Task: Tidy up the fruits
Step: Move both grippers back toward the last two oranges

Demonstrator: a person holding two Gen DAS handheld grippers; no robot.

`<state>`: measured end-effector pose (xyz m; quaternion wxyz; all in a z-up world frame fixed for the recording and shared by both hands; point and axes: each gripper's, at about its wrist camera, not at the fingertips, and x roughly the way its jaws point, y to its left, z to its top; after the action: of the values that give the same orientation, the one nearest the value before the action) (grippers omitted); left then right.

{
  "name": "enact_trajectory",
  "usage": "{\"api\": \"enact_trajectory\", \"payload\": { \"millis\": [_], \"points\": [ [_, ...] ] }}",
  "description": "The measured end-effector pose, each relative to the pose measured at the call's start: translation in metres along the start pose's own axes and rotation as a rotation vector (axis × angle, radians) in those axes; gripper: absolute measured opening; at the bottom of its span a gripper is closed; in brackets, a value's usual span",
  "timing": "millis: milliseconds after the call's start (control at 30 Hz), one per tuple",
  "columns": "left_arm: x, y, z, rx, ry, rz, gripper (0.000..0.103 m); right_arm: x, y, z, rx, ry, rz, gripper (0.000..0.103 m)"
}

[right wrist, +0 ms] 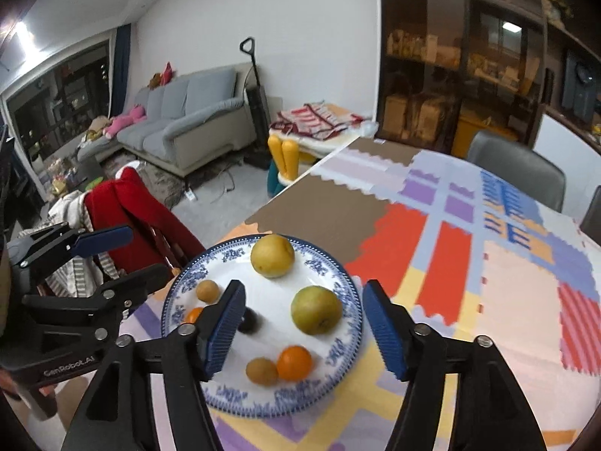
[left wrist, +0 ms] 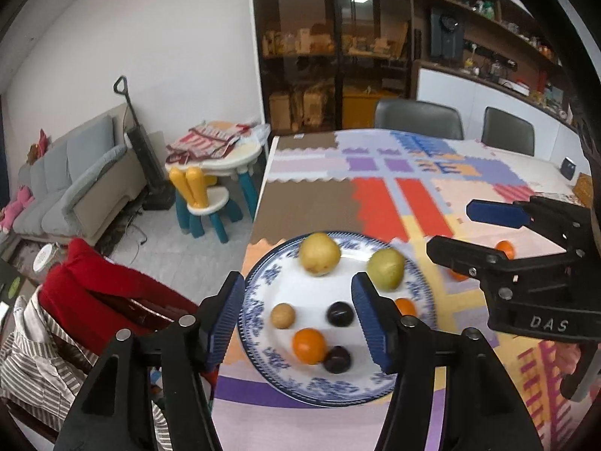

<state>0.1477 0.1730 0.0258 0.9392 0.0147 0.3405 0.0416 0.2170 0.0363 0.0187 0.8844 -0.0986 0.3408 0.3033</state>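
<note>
1. Blue ribbed pads of my left gripper [left wrist: 296, 319] fill the bottom of the left wrist view. Its jaws stand apart with nothing between them; they hang above the plate [left wrist: 259, 300], not touching it.

2. Right gripper [right wrist: 302, 329] does the same in its own view: jaws spread, nothing held, poised over the plate's right half. Both seem free to pick or withdraw, as I judge it.

3. Fruit is gathered on the blue-patterned plate, which sits near the table's [left wrist: 308, 195] left edge, at the corner closest to me. That grouping looks like the point of the task.

4. On the plate: a yellow pear [left wrist: 320, 259] at the far rim, a green pear [left wrist: 386, 268] to its right, a small brown fruit [left wrist: 282, 315], an orange [left wrist: 309, 345], and two dark plums [left wrist: 340, 314]. Another small orange [left wrist: 405, 306] peeks out beside my left gripper's right finger.

5. One orange fruit [left wrist: 503, 248] lies off the plate on the tablecloth, partly hidden behind my right gripper as the left view shows it. It probably still needs collecting.

6. Fruits lie apart or just touching, so a jaw could close on one, though the plum beside the orange is tight.

7. Around: a chair draped in red cloth [left wrist: 94, 282] stands off the table's left edge, and two grey chairs [left wrist: 419, 118] at the far edge. None blocks the plate.
</note>
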Motion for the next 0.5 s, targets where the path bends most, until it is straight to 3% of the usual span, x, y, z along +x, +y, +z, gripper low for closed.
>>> {"api": "enact_trajectory", "payload": {
  "millis": [300,367,500],
  "points": [
    [-0.034,-0.046,0.000,0.069,-0.087,-0.012,0.069,-0.060,-0.023,-0.031,0.068,-0.081,-0.067,0.074],
    [-0.037,-0.058,-0.002,0.077,-0.107,-0.012,0.076,-0.068,-0.030,-0.039,0.082,-0.089,-0.087,0.074],
    [-0.035,-0.078,-0.005,0.100,-0.102,-0.032,0.079,-0.081,-0.045,-0.053,0.116,-0.093,-0.123,0.074]
  ]
}}
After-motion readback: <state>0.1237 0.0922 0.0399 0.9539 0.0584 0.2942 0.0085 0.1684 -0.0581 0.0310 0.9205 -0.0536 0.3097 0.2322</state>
